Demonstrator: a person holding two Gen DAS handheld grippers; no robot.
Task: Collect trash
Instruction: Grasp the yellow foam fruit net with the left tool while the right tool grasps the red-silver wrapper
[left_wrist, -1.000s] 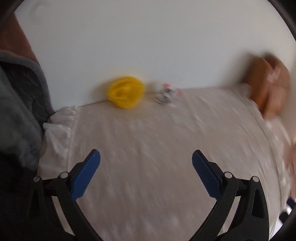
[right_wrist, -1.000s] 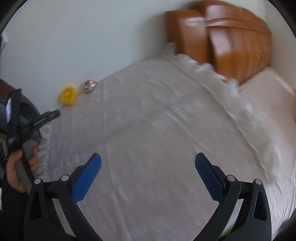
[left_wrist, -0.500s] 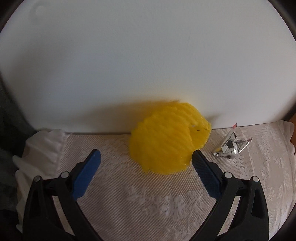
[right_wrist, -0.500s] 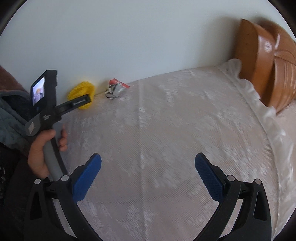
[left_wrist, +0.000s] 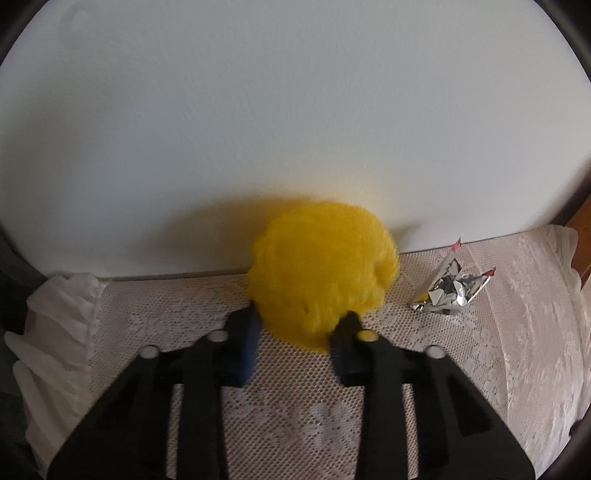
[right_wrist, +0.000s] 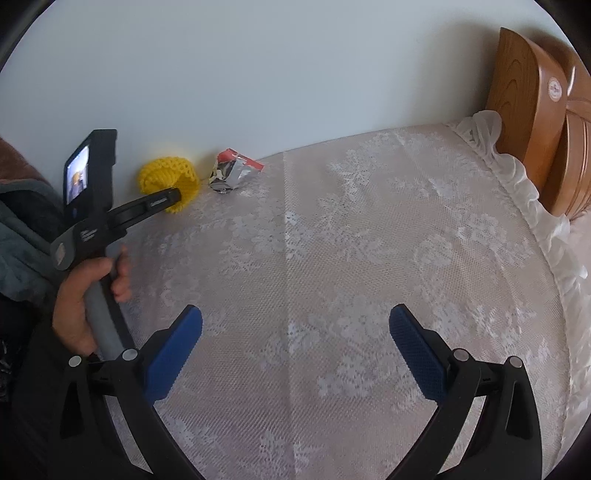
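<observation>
Yellow foam net (left_wrist: 321, 273): crumpled mesh sleeve, bright yellow, lying on the bed (right_wrist: 332, 258) at its far edge, touching the white wall (left_wrist: 295, 129). Left hand-held gripper (left_wrist: 299, 332): black frame with blue pads, jaws drawn in around the near side of the net, both tips touching it; in the right wrist view its fingers (right_wrist: 162, 199) reach the net (right_wrist: 168, 177) from the left, held by a bare hand (right_wrist: 85, 295) on a grey handle. Foil wrapper (left_wrist: 448, 288): crumpled silver packet with red edges, on the bed just beside the net on its right, near the wall, apart from both grippers; also seen in the right wrist view (right_wrist: 232, 171). Right hand-held gripper (right_wrist: 295, 332): blue pads spread wide, nothing between them, over the middle of the bed, well apart from the net and wrapper. Bedspread: pale lace with a floral pattern and a white frilled border (right_wrist: 517, 173). Wooden headboard (right_wrist: 535, 110): brown, curved, at the bed's right end.
</observation>
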